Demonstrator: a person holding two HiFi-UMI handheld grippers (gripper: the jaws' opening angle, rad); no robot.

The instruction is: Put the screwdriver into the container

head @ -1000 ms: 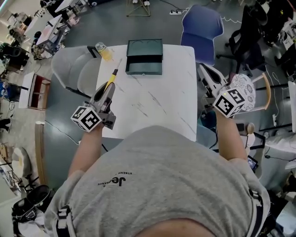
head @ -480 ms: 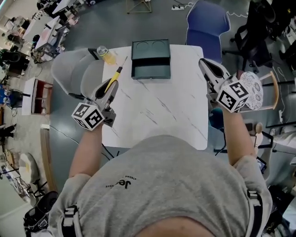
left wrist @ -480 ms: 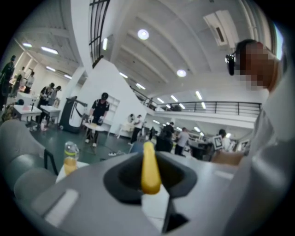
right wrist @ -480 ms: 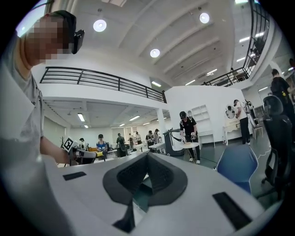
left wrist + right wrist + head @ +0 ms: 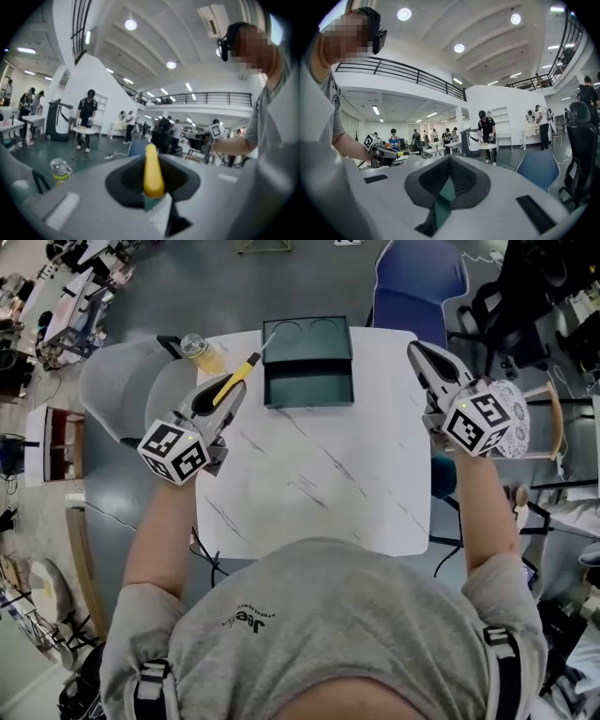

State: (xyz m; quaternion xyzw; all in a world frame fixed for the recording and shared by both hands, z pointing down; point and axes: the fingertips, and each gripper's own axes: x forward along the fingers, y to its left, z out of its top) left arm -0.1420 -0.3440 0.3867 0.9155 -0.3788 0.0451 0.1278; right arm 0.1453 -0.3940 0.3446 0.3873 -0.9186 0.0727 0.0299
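Left tongs, head view: the left tongs clamp the yellow handle of the screwdriver above the far left part of the counter.
Screwdriver, head view: it is held in the air and slants away from the person. Its metal tip is at the far left corner of the container, not inside it.
Container, head view: dark green, open on top, standing at the counter's far edge.
Right tongs, head view: the right tongs are raised over the counter's right edge, apart from the container.
Bottle, head view: the bottle is by the counter's far left corner.
Left gripper view: the jaws are closed on the yellow handle, which juts out past their tips. The bottle is low at the left.
Right gripper view: the jaws are pressed together with nothing between them. The left tongs and their yellow handle show across the counter.
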